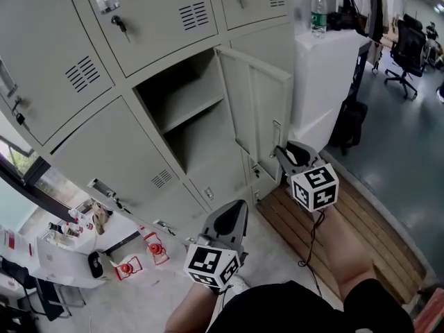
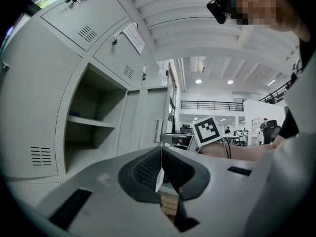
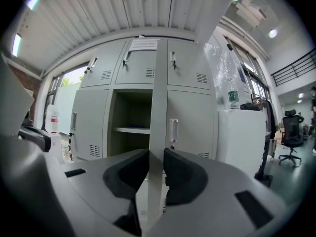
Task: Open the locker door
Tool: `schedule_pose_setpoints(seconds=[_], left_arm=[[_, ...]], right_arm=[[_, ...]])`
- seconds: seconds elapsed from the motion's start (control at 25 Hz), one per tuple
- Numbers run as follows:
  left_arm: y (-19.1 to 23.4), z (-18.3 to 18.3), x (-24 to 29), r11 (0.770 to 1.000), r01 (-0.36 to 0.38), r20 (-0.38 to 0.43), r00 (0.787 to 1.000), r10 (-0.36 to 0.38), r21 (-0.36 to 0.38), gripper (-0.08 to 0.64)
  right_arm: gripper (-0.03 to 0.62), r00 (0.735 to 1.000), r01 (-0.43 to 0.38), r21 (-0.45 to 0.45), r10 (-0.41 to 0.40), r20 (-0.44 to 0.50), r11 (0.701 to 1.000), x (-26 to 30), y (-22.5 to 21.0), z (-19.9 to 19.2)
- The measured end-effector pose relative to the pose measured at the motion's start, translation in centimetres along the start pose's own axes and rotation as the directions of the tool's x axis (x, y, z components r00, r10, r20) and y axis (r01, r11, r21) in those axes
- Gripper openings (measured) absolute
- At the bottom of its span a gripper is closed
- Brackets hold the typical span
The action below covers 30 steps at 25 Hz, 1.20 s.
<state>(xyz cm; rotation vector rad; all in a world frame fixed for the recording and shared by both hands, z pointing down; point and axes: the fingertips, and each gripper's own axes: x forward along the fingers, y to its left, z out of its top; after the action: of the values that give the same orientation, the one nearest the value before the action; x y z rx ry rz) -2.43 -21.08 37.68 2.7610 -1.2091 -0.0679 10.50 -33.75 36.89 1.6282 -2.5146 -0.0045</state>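
The grey locker door (image 1: 260, 106) stands swung out to the right of its open compartment (image 1: 184, 109), which has one shelf inside. My right gripper (image 1: 281, 151) reaches the door's free edge below the handle. In the right gripper view the door's edge (image 3: 158, 93) runs upright between the two pads, and my right gripper (image 3: 156, 162) is shut on it. My left gripper (image 1: 236, 210) hangs lower and nearer to me, away from the lockers, shut with nothing held. From my left gripper (image 2: 161, 164) the open compartment (image 2: 89, 127) shows at the left.
Closed lockers with keys (image 1: 119, 25) in their locks surround the open one. A white cabinet (image 1: 326, 82) with a bottle (image 1: 318, 12) on top stands right of the door, a black bag (image 1: 347, 123) beside it. A wooden slat platform (image 1: 347, 234) lies underfoot. Red-and-white items (image 1: 156, 248) sit at lower left.
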Motion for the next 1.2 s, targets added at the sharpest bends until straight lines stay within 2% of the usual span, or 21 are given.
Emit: schedule_pose_setpoints(seconds=[0.44, 0.68, 0.8, 1.2], left_arm=[[-1.0, 0.1, -1.0, 0.999, -0.035, -0.001, 0.999, 0.035, 0.010, 0.017], [-2.1, 0.1, -2.0, 0.998, -0.055, 0.006, 0.998, 0.055, 0.014, 0.017], [-2.9, 0.1, -2.7, 0.998, -0.061, 0.011, 0.998, 0.061, 0.015, 0.017], [-5.6, -0.4, -5.0, 0.996, -0.087, 0.017, 0.996, 0.087, 0.003, 0.017]], right_arm=[[0.144, 1.000, 0.018, -0.011, -0.018, 0.002, 1.000, -1.2, -0.6, -0.3], [0.102, 1.000, 0.024, -0.015, -0.023, 0.020, 1.000, -3.5, -0.7, 0.0], [0.055, 0.999, -0.008, -0.017, 0.009, 0.040, 1.000, -4.9, 0.3, 0.6], [0.054, 0.980, -0.190, -0.047, 0.192, 0.053, 0.981, -9.8, 7.0, 1.8]])
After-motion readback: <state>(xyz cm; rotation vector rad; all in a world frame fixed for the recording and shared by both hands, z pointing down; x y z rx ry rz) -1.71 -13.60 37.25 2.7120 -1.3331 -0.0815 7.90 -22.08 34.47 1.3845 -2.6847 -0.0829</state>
